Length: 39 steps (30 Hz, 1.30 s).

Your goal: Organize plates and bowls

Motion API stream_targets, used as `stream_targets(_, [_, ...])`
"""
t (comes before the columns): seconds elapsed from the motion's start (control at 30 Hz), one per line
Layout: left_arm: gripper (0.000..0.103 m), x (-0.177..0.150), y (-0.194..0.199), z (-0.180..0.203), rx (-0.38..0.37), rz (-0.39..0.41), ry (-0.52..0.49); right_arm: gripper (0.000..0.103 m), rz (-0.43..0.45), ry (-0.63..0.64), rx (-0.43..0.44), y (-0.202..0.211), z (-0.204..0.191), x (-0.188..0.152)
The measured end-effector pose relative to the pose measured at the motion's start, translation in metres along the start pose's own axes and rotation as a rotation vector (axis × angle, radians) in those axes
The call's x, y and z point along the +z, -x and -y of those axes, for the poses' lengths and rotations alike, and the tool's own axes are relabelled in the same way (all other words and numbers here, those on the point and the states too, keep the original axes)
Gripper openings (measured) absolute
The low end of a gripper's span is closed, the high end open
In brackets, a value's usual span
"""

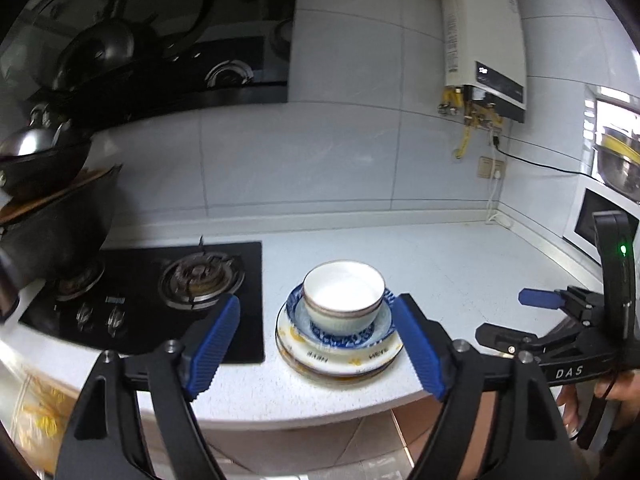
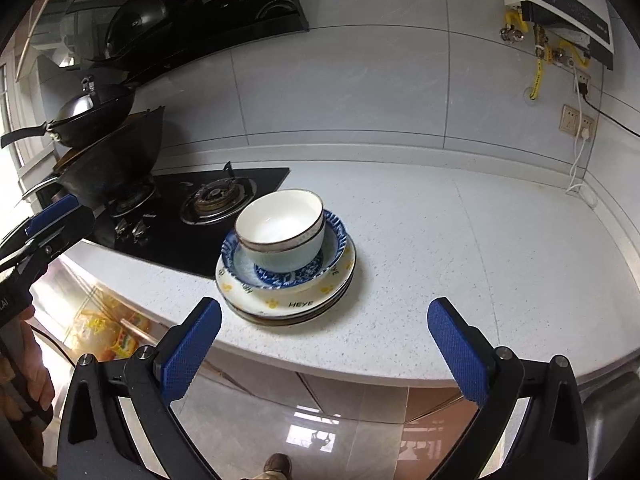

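Observation:
A white bowl [image 1: 344, 300] [image 2: 280, 232] sits in a blue-patterned dish [image 1: 297, 305] [image 2: 338, 232]. The dish rests on a small stack of cream plates [image 1: 340, 360] [image 2: 288, 305] near the counter's front edge, just right of the stove. My left gripper [image 1: 316, 301] is open in front of the stack, its blue pads level with the bowl on either side and clear of it. My right gripper [image 2: 325, 305] is open wide, short of the plates and over the counter edge, with nothing between its fingers. Each gripper also shows at the edge of the other's view.
A black gas stove [image 1: 140, 300] [image 2: 208, 200] lies left of the stack, with stacked dark woks [image 1: 48, 220] [image 2: 108, 160] on its far burner. A water heater [image 1: 484, 60] hangs on the tiled wall. A microwave [image 1: 600, 220] stands at the right. White counter [image 2: 460, 248] stretches right of the plates.

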<state>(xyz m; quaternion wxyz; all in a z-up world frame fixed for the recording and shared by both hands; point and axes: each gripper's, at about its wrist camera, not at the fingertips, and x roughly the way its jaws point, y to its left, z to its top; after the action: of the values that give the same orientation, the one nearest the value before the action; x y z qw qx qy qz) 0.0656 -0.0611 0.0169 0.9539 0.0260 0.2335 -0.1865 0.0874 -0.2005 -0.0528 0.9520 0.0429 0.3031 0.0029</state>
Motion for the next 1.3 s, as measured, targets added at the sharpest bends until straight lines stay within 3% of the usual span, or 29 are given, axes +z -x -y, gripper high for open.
stream_targets(0.2, [0.079, -0.008, 0.016, -0.014, 0.135, -0.059, 0.093, 0.102, -0.01, -0.003, 0.039, 0.009, -0.006, -0.013])
stream_targets(0.53, [0.079, -0.006, 0.049, -0.044, 0.085, -0.029, 0.057, 0.102, 0.012, -0.03, -0.03, 0.033, -0.035, -0.019])
stream_targets(0.93, [0.079, -0.026, 0.07, -0.084, -0.019, -0.09, 0.017, 0.102, 0.05, -0.104, -0.138, 0.066, -0.072, -0.035])
stream_targets(1.3, [0.079, -0.029, 0.087, -0.083, 0.068, -0.064, 0.009, 0.102, 0.053, -0.16, -0.151, 0.085, -0.047, -0.04])
